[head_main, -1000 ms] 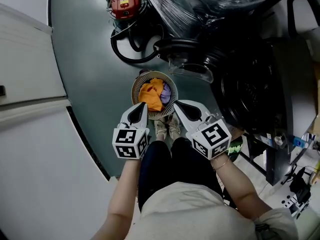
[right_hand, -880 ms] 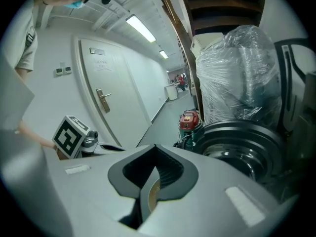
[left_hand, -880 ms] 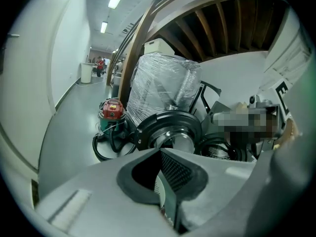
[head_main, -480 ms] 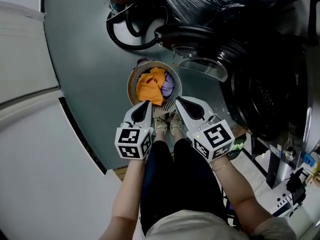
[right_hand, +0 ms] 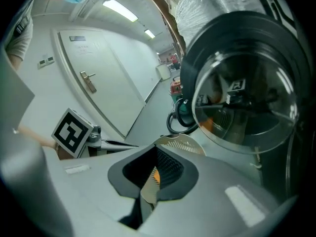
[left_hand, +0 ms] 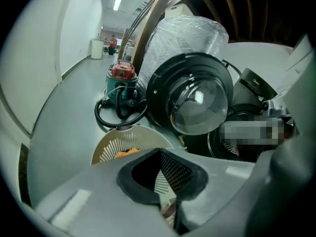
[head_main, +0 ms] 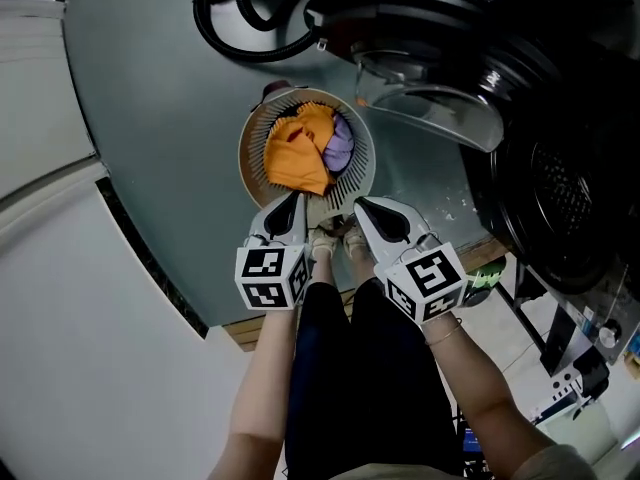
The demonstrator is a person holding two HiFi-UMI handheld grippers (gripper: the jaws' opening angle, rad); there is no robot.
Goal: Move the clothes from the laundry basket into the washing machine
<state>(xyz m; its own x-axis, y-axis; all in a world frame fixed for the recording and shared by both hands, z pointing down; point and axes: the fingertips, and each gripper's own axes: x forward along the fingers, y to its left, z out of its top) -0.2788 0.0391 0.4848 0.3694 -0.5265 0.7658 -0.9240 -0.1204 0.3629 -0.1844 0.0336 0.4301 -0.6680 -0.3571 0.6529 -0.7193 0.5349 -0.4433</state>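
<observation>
If shut, left tool (head_main: pixel 291 202) near basket (head_main: pixel 358 180).

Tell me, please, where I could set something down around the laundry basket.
Bare floor lies left of the basket, up to the white wall. Crowded elsewhere: hose beyond it, washer door at right, shoes on the near side.

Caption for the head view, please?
Left gripper and right gripper near the basket of clothes, by the open washing machine.
</observation>
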